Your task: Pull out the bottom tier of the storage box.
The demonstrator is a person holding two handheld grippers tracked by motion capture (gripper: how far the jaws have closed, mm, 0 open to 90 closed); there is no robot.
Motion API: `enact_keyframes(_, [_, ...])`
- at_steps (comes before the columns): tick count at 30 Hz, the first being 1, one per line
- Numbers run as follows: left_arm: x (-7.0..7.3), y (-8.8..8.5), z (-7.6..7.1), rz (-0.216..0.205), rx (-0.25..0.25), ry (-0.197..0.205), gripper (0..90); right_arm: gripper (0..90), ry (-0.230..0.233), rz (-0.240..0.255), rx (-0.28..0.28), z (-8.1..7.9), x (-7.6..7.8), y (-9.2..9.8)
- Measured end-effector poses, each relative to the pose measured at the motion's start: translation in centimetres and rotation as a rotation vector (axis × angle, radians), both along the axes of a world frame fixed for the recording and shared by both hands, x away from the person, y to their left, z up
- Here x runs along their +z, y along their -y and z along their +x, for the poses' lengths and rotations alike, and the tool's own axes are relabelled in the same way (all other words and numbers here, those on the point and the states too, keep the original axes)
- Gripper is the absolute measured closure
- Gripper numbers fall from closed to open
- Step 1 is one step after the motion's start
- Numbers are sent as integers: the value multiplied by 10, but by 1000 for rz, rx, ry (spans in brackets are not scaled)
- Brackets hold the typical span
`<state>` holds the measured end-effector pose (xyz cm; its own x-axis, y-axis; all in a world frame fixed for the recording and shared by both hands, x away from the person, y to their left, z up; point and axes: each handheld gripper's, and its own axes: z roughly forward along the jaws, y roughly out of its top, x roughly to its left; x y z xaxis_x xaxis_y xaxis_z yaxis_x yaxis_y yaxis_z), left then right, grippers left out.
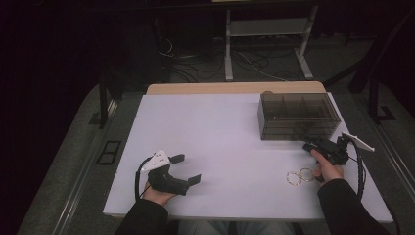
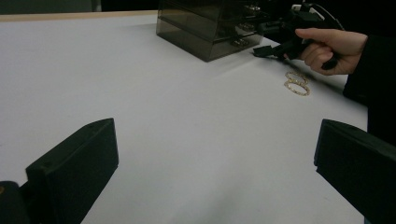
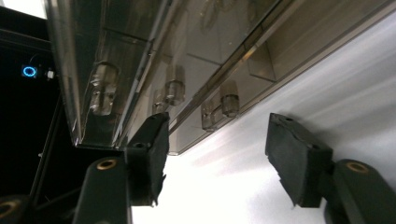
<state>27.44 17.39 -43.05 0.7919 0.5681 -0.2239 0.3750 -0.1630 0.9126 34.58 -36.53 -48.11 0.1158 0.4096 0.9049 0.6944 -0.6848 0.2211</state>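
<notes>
**Drawer box at the right gripper's jaws**

Drawer box (image 1: 298, 115) of smoky clear plastic stands in the upper right of the high view, on the white table (image 1: 215, 147). The right gripper (image 1: 313, 145) is at its front; its jaws stand half apart, with a small drawer knob (image 3: 223, 103) just ahead between them, not pressed. Two gold rings (image 1: 299, 176) lie near, lower right. The left gripper (image 1: 186, 169) rests at lower left, jaws wide open, holding nothing.
</notes>
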Motion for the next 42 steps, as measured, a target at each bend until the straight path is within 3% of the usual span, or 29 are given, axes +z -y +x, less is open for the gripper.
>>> enact_keyframes(10, [0,0,0,0,-1,1,0,515,-16,12,-12,4,-5,-2])
enact_keyframes(16, [0,0,0,0,-2,2,0,635,-48,49,-32,7,-7,-4])
enact_keyframes(22, [0,1,0,1,-3,3,0,720,-41,57,-52,9,-9,-5])
enact_keyframes(42, [-1,2,0,10,-9,2,0,778,-37,63,-38,11,-13,-6])
